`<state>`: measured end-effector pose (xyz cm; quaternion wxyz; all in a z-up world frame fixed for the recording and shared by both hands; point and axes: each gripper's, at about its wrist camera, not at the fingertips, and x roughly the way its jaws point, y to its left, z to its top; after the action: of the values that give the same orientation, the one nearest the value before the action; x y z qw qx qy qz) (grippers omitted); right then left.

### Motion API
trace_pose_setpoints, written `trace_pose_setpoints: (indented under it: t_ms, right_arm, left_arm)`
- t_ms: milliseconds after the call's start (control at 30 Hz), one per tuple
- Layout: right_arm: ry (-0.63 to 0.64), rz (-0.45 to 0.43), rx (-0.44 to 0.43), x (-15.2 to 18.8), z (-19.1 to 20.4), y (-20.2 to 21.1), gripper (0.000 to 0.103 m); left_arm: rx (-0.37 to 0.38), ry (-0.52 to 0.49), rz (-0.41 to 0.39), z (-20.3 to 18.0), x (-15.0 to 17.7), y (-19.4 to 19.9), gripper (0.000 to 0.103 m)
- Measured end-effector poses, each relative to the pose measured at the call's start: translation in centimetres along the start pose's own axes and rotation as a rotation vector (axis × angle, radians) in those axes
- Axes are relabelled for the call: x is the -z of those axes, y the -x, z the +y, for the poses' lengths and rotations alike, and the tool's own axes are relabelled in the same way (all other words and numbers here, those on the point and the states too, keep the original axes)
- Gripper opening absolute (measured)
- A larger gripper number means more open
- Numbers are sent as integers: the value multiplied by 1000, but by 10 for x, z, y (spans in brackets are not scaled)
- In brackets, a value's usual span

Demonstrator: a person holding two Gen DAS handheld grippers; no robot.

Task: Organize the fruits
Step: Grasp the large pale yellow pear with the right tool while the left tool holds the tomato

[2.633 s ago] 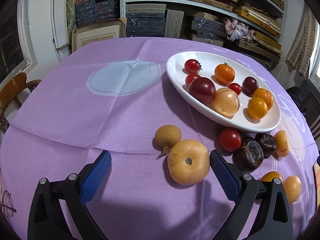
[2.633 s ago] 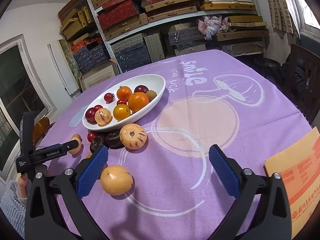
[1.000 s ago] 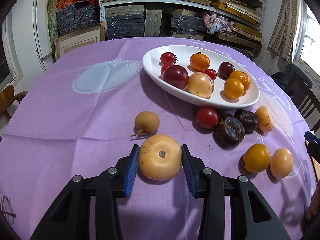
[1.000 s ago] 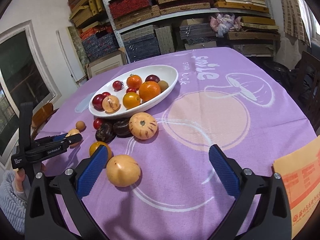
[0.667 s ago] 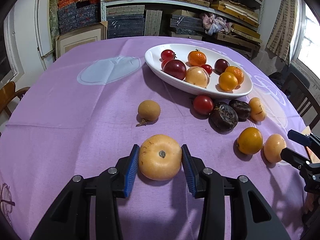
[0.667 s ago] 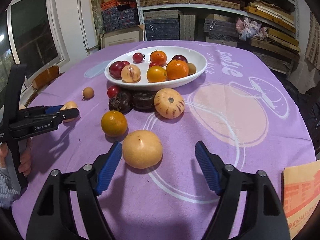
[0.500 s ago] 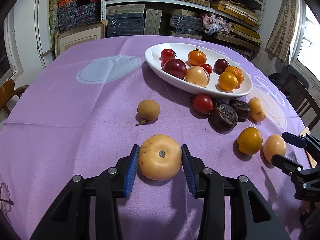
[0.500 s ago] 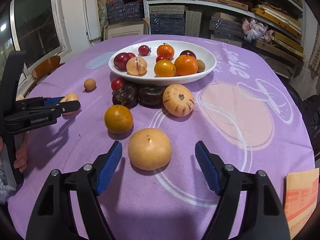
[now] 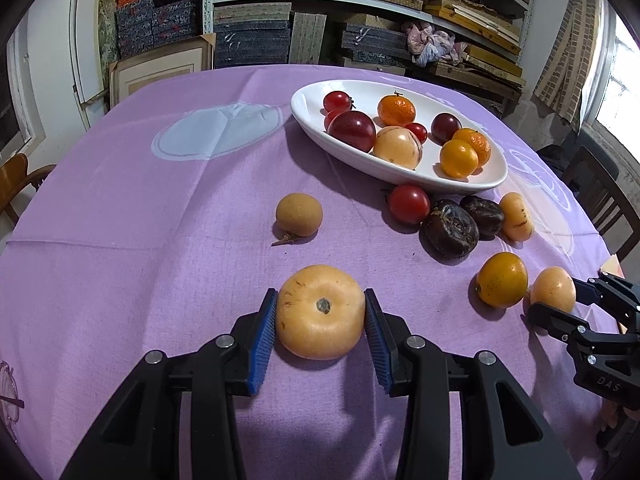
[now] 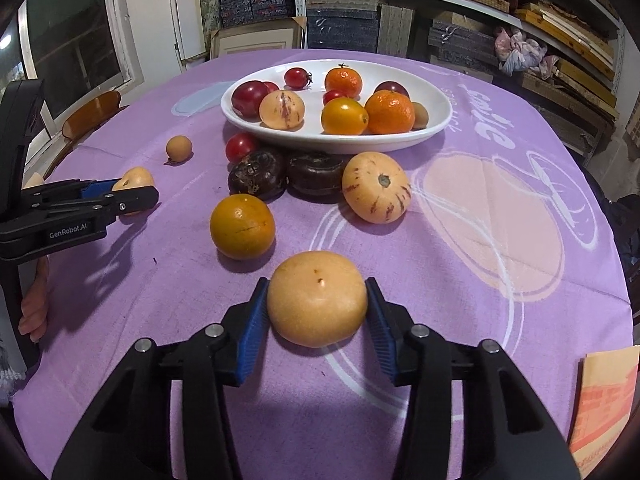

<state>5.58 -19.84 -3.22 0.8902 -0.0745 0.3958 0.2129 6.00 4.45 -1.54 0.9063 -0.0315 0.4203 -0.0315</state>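
Observation:
My left gripper (image 9: pixel 320 310) is shut on a round tan fruit (image 9: pixel 320 320) that rests on the purple cloth; the right wrist view shows that left gripper (image 10: pixel 134 196) and its tan fruit (image 10: pixel 138 178) at the far left. My right gripper (image 10: pixel 317 304) has its jaws closing, and a round pale orange fruit (image 10: pixel 317 292) sits between its blue pads (image 10: pixel 252 324), which touch its sides. The white oval dish (image 9: pixel 400 178) holds several red, orange and yellow fruits. It lies beyond both grippers.
Loose in front of the dish (image 10: pixel 340 145) lie an orange (image 10: pixel 242 226), a striped melon (image 10: pixel 376 187), two dark fruits (image 10: pixel 258 178), a red tomato (image 10: pixel 240 147) and a small brown fruit (image 10: pixel 179 147). An orange paper (image 10: pixel 600 400) lies at the near right. A hand (image 10: pixel 34 304) grips the left tool.
The right gripper swung left to centre on the pale orange fruit, and its jaws came in from wide open to the fruit's sides. The left gripper kept hold of its tan fruit.

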Motion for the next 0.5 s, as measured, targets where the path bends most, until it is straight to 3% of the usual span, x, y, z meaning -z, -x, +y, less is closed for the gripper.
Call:
trace_pose_setpoints:
  t_ms: [200,300,400,500]
  right_arm:
    - [-17,-96,23,3,-1,22,46]
    - [-1,-85,24,3,4,20,46]
    - [-1,-83,22,4,4,19,46]
    - [-12,-72,15,5,2,18,46]
  left_arm:
    - [-9,-43,-74,-10,2,13,41]
    - [1,-80,-106,-19,4,19,41]
    - [19,-81,-93,-21,1,17,31]
    - [47,-55,-71,-18,0,13,31]
